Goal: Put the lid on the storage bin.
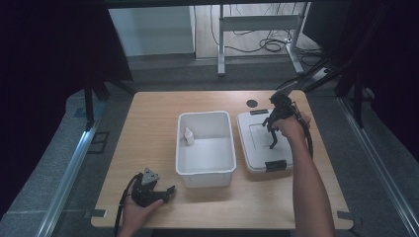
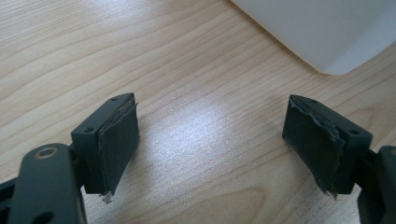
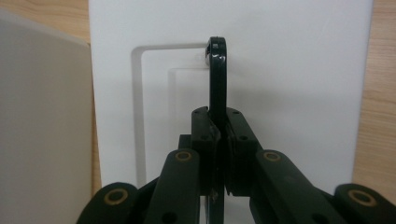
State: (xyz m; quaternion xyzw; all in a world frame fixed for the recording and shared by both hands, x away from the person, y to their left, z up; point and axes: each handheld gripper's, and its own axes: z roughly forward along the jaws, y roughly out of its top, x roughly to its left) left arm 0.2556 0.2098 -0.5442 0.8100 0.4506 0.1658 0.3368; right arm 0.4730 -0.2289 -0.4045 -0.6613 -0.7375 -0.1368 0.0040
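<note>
A white open bin point(image 1: 179, 148) stands mid-table with a small white bottle point(image 1: 188, 137) upright inside at its left wall. To its right lies a flat white lid point(image 1: 257, 148). My right gripper point(image 1: 272, 127) hovers over that lid, shut on a thin black curved piece point(image 1: 273, 142) that hangs down toward it. In the right gripper view the black piece point(image 3: 217, 70) stands edge-on between the closed jaws of the right gripper point(image 3: 219, 122), above the lid point(image 3: 289, 56). My left gripper point(image 1: 169, 191) rests on the table's near left, open and holding nothing. The left gripper point(image 2: 212, 135) points at bare wood near the bin's corner point(image 2: 327, 32).
The lid carries black latches at its near edge point(image 1: 275, 165) and far edge point(image 1: 258, 112). A small dark disc point(image 1: 252, 103) lies on the wooden table point(image 1: 148, 113) behind the lid. The bin's wall point(image 3: 42, 116) is close on the left in the right gripper view. Table edges drop to grey floor.
</note>
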